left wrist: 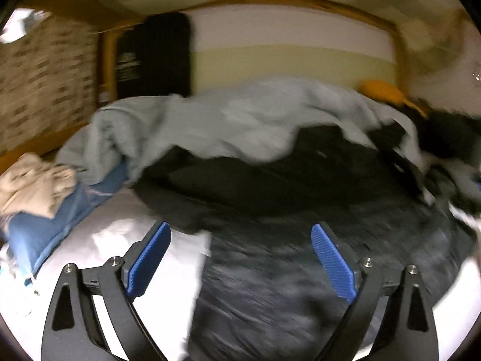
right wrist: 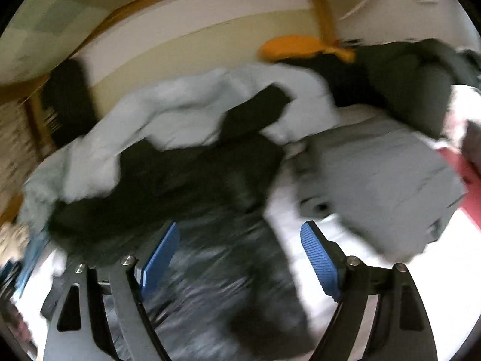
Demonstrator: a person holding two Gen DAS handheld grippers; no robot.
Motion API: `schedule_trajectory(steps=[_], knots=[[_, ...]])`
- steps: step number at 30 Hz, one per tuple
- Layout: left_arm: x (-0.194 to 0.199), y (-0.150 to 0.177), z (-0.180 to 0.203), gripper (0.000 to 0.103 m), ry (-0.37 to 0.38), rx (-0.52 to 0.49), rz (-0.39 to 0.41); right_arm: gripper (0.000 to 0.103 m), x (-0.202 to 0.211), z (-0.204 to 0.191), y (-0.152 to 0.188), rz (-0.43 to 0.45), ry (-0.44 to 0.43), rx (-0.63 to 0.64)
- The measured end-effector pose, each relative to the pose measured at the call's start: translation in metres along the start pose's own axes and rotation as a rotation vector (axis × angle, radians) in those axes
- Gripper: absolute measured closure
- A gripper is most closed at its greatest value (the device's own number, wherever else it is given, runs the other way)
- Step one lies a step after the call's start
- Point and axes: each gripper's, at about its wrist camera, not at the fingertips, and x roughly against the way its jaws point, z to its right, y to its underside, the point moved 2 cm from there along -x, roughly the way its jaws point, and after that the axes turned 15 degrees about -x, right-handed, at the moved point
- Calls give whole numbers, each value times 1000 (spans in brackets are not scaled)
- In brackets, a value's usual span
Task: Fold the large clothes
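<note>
Blur smears both views. Seen from the left wrist, the left tongs [left wrist: 240,258] stand spread wide with nothing between the blue pads [left wrist: 148,260]; under and ahead of them lies the dark garment [left wrist: 285,210], spread across the white bed [left wrist: 144,270] from the centre toward 3 o'clock. A pale grey garment [left wrist: 210,123] lies crumpled just beyond it, at 12 o'clock. At 9 o'clock a beige cloth [left wrist: 33,186] rests on a blue garment [left wrist: 45,228].

From the right wrist, the right tongs [right wrist: 240,261] are likewise wide apart and hold nothing. The dark garment [right wrist: 186,180] runs from between the pads toward 10 o'clock, with the pale grey garment [right wrist: 186,105] behind it. A folded grey garment [right wrist: 375,180] sits at 3 o'clock on the bed [right wrist: 285,210], an orange cloth [right wrist: 294,46] at 1 o'clock.
</note>
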Motion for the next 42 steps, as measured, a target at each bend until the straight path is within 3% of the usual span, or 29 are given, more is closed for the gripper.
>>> schedule_trajectory(steps=[2,5,9,11,14,18,21,25,27,29,31,32,35,38,40,42], knots=[[-3,3,27,9,46,-78,-27,19,-6,-23,20,-86,-72,106],[-22,11,61,9,37,-200,-105,19,-27,-62,63,-190,-62,327],[-62,37,80,9,-32,-308,-220,27,-65,-78,114,-288,117,522],[-82,47,77,9,-54,-307,-279,34,-78,-70,118,-307,188,503],[-89,51,58,9,-65,-206,-325,42,-82,-47,101,-278,331,436],[-98,59,31,9,-164,-140,-389,43,-85,-23,85,-360,323,283],[-103,63,19,8,-143,-80,-418,43,-77,-20,84,-344,345,278],[-95,59,25,9,-170,-126,-374,43,-62,-14,77,-312,341,241],[-84,51,27,9,-165,-139,-302,45,-47,-14,67,-221,356,255],[-71,41,28,9,-166,-142,-235,45,-34,-10,53,-119,330,239],[-62,32,25,9,-146,-131,-190,45,-23,-13,41,-72,263,215],[-60,29,25,9,-142,-129,-185,45,-20,-16,36,-71,213,211],[-67,31,24,9,-189,-152,-257,45,-33,-22,41,-197,105,235],[-89,51,14,10,-230,-141,-377,55,-64,-17,49,-265,191,245],[-101,64,2,10,-248,-101,-423,72,-83,-7,47,-262,294,259],[-106,72,-13,10,-229,-22,-449,73,-91,4,40,-231,374,232]])
